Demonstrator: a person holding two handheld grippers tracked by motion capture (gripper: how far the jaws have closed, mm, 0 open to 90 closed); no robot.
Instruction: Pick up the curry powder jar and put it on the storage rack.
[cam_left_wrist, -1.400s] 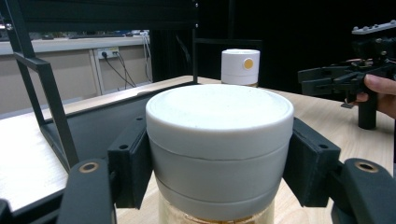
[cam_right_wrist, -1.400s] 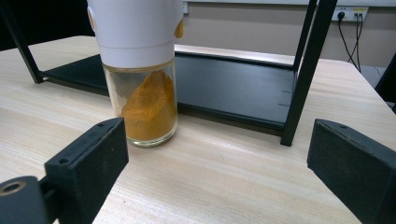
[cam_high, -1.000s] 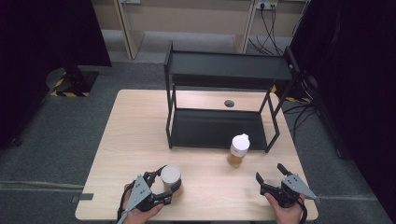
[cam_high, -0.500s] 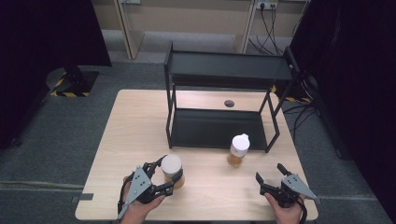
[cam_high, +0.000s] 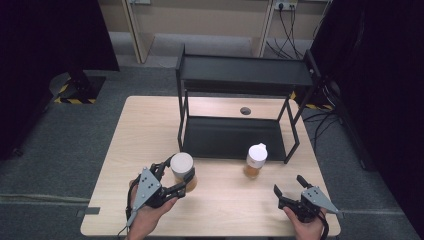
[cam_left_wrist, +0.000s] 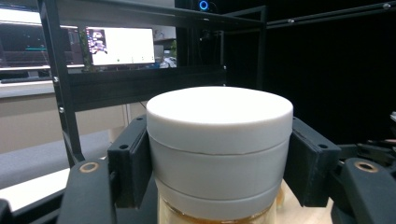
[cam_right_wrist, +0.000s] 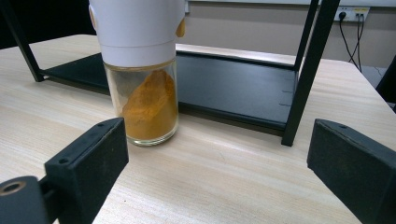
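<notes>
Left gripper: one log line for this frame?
left gripper: shut on left jar lid | right gripper: open, empty | right jar: on table, before shelf

High view: my table (cam_high: 150, 130) is evenly lit from overhead, soft shadow under the black rack (cam_high: 240, 75), and the room edges drop to near black. Picture is soft and low-detail overall. Left gripper view: white jar lid (cam_left_wrist: 219, 116) sits close and slightly soft, dark background, a monitor (cam_left_wrist: 119, 45) behind glows blown-out. Right gripper view: bright and warm, spice jar (cam_right_wrist: 142, 70) sharp, my near jaws blurred.
</notes>
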